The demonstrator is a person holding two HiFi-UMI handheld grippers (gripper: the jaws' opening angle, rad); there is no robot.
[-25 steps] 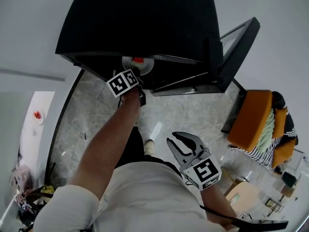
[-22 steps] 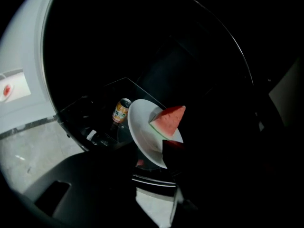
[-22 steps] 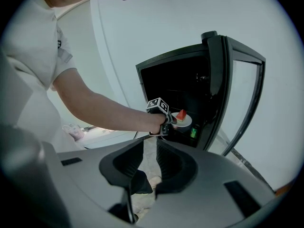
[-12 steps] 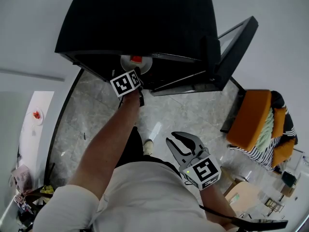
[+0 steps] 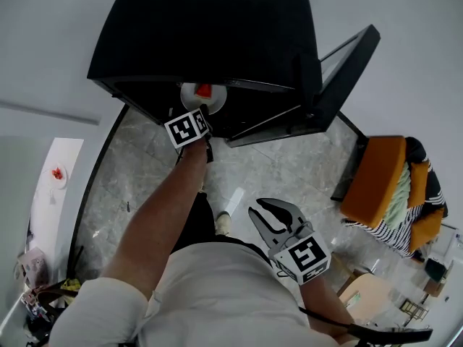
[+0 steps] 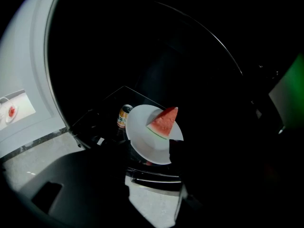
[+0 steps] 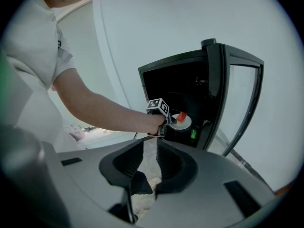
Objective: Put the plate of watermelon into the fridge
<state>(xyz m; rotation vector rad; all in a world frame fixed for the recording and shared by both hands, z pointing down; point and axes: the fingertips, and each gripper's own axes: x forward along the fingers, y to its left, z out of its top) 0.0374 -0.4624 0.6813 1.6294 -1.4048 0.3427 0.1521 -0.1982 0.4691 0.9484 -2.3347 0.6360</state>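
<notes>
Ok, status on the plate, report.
Left gripper jaws opening, plate of watermelon between them, inside fridge. Right gripper empty. Can beside plate, not blocking.

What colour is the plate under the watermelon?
White. The plate shows best in the left gripper view.

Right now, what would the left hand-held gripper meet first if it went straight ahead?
Likely the white plate: its near edge appears to sit between the left hand-held gripper's opening jaws, though depth is unclear.

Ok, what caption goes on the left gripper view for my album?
Watermelon on a plate inside the dark fridge, a can behind it.
</notes>
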